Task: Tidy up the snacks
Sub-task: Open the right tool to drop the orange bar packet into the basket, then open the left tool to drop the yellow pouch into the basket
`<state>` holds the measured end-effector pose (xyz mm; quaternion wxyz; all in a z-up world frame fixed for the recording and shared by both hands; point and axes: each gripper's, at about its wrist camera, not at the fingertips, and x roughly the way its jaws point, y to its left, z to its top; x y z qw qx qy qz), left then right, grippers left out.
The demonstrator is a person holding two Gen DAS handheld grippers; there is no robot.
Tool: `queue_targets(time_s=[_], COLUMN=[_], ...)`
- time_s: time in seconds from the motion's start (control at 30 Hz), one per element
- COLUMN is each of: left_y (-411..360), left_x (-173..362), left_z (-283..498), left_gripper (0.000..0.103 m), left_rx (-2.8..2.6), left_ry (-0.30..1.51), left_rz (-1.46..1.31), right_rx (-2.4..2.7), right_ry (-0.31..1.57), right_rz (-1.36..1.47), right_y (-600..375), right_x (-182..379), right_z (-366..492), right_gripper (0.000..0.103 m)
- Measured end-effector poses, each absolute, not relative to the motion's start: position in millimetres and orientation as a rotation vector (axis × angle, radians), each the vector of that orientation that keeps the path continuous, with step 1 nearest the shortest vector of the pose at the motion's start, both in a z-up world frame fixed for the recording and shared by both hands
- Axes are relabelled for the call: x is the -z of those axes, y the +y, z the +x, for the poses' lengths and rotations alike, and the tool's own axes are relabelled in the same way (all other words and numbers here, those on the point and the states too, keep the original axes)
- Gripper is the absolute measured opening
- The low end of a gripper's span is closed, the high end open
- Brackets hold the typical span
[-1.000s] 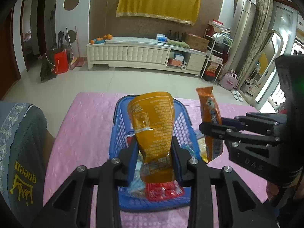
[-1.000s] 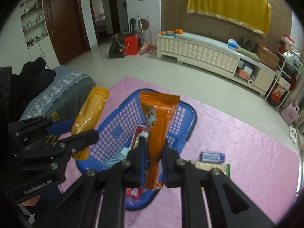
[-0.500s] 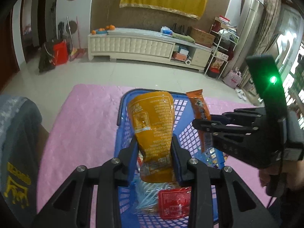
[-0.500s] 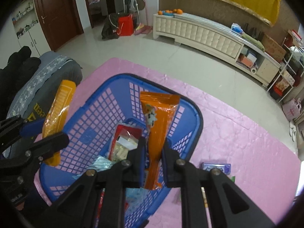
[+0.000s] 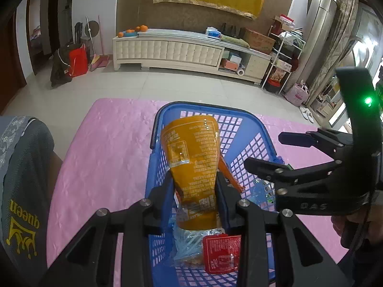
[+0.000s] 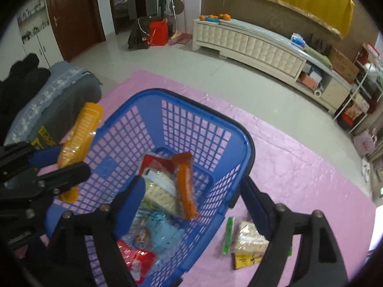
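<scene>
A blue lattice basket (image 6: 210,129) sits on a pink mottled cloth (image 6: 299,167); the yellow-orange pouch (image 5: 194,157) carries pale print, perhaps white.

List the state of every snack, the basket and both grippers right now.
left gripper: shut on the yellow snack bag
yellow snack bag: held upright above the basket
right gripper: open, empty, over the basket
orange snack stick: lying loose in the basket
blue basket: on the pink mat, partly filled
red packet: lying in the basket
cracker pack: on the mat outside the basket
</scene>
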<state>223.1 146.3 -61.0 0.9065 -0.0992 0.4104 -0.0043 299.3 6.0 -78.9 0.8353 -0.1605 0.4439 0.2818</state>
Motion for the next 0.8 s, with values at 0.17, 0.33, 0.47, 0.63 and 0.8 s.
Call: queue_targets(time_s=[0.17,0.33,0.47,0.63,0.8], left_y=[140.3,132.8,126.5,121.2,113.8], left_x=[54.9,50.8,49.9,54.3,60.6], left_z=[220.1,220.2,225.4,240.4,262.3], left_gripper=[0.031,0.031,0.031,0.031,0.031], left_rx=[0.022,0.039,0.055,0.075,0.110], left_ry=[0.836,0.830,0.833,0.853,0.863], left_rz=[-0.194,-0.176,-0.158,-0.144,-0.139], right_rx=[-0.585,-0.576,-0.559,-0.533,-0.505], right_ry=[0.929,0.937,0.937,0.932,0.935], right_rz=[-0.284,-0.225,-0.214,-0.174,-0.113], right_y=[-10.3,-26.1,-36.6,-52.4,-68.3], right_x=[66.1,60.8,61.8,66.0,73.2], right_z=[291.1,287.3,285.5,290.3,300.5], right_gripper=[0.085,0.085,0.085,0.085,0.085])
